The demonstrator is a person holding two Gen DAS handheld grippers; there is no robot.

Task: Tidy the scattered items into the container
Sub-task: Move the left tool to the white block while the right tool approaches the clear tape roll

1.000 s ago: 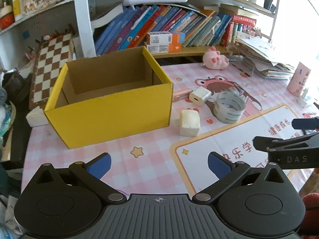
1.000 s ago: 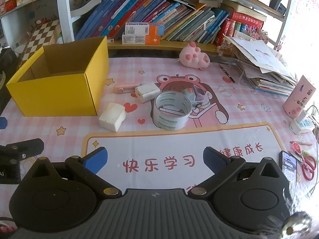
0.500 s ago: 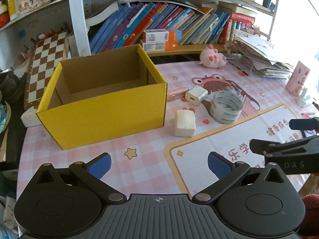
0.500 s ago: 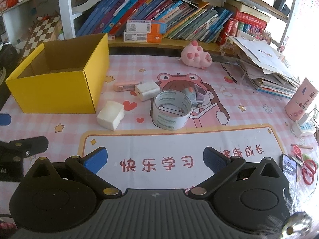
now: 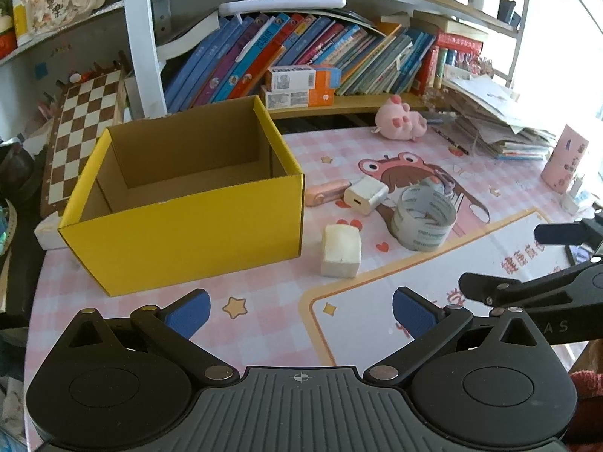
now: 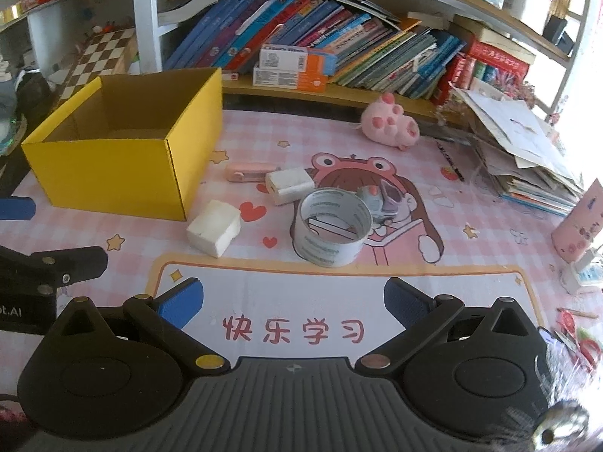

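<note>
The yellow cardboard box (image 5: 181,233) stands open-topped and looks empty near the left edge of the pink desk mat (image 6: 471,203), and nothing has gone into it yet. The scattered items lie in a loose cluster just off its right wall: a white foam block (image 6: 214,228) nearest the box's front right corner, a pink pen-like case (image 6: 248,171) and a white charger (image 6: 289,184) further back, touching or nearly so, and a roll of tape (image 6: 331,231) standing on its rim to the right of them.

The left gripper (image 5: 299,307) hangs with its jaws spread wide and nothing between them, low over the front edge of the mat, and the foam block lies ahead and slightly to its right. The right gripper (image 6: 292,301) is likewise wide apart and empty, and the tape roll sits straight ahead of it.

Judging by this, the right hand is better placed for the tape and the left for the block, whose long axis runs roughly front to back in the left view.
</note>
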